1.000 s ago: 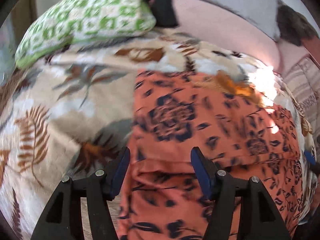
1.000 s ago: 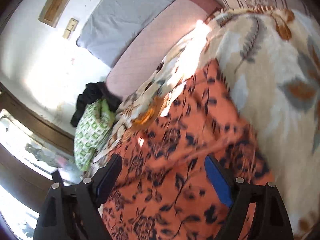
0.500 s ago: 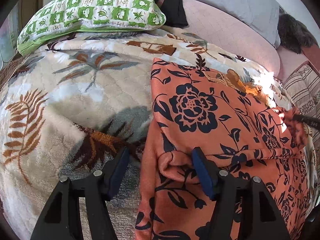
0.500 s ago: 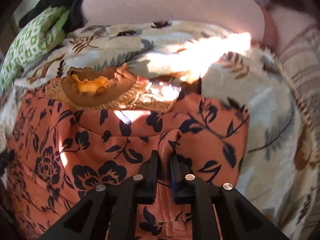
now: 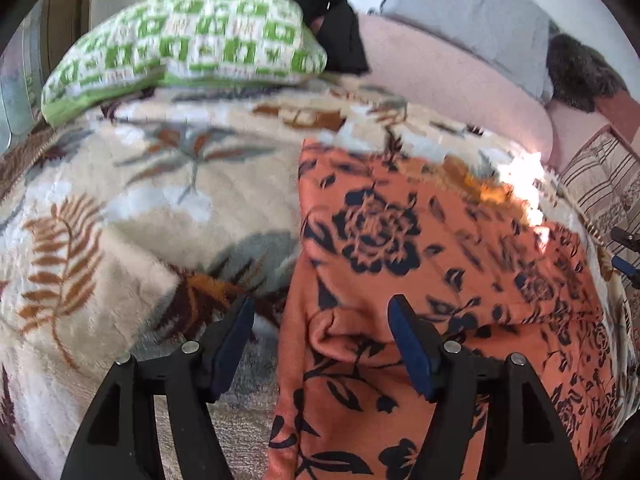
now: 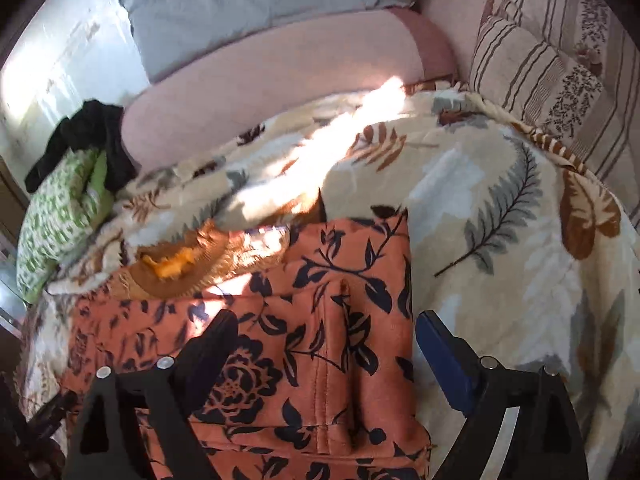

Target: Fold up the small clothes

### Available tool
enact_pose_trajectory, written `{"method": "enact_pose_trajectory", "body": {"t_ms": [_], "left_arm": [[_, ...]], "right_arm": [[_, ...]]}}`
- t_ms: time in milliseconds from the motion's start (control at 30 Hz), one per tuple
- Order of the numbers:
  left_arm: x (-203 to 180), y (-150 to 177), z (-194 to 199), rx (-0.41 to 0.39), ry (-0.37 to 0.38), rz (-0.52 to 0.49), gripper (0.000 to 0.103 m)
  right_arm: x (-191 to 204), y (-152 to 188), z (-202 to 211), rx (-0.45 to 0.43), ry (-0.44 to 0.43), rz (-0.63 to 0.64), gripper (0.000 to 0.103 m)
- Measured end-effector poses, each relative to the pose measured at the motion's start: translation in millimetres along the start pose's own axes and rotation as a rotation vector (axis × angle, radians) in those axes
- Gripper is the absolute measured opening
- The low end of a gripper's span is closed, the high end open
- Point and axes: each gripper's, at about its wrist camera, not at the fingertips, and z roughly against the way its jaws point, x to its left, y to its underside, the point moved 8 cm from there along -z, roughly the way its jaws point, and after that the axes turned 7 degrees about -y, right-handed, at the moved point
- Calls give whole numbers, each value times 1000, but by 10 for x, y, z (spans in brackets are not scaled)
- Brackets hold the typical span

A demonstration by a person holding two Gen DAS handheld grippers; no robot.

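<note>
1. The orange cloth garment with dark floral print (image 5: 420,248) is lying partly folded on the leaf-patterned plush blanket (image 5: 140,200) covering the bed.
2. It is looking soft, light and limp; I would be gripping a doubled edge or corner.
3. The left tongs (image 5: 320,340) are opening wide over its edge, gripping nothing.
4. The right tongs (image 6: 320,352), pinched on a ridge half a second ago, are opening, leaving the crease (image 6: 344,320) standing.

An orange garment with a black floral print (image 5: 420,248) lay folded over itself, a pinched ridge near its right edge (image 6: 346,320).
</note>
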Motion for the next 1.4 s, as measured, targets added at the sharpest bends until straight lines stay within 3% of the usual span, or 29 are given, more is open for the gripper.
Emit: {"method": "enact_pose_trajectory", "body": {"t_ms": [67,133,167,233,267,367,533,667,767,867,967,1133,1333,1400], "left_arm": [[-27,-34,21,-26,-11,-19,75],[-18,85,-172,59,-31,-26,78],[-9,175,-291,119,-40,-35,78],[-30,135,-199,93,-49,-54,78],[-35,106,-115,92,-50,-61,78],[23,19,270,9,-57,-63,78],[167,324,963,11,-6,-22,78],[288,864,1351,69,37,17,79],[335,1266,1451,136,52,24,79],[389,1598,1467,210,43,45,79],[430,1773,1450,275,58,106,79],[436,1837,1601,263,82,150,79],[439,2000,1509,323,99,185,79],[473,2061,1450,341,90,207,79]], "right_arm": [[193,-1,113,-3,-162,-58,92],[297,156,-42,74,-344,-150,92],[281,301,-186,131,-370,-193,92],[-17,594,-486,219,-242,-263,92],[-52,616,-469,192,-266,-293,91],[152,494,-73,121,-288,-241,91],[371,514,833,41,-302,-104,91],[148,1003,1399,139,-294,-55,91],[-198,1530,1655,258,-218,-15,91],[-516,2028,1677,380,-203,-78,91],[-660,2352,1688,432,-220,-121,91],[-507,2514,1725,433,-277,-111,91],[-559,2733,1640,483,-191,-166,90],[-562,2785,1612,495,-180,-172,85]]}}
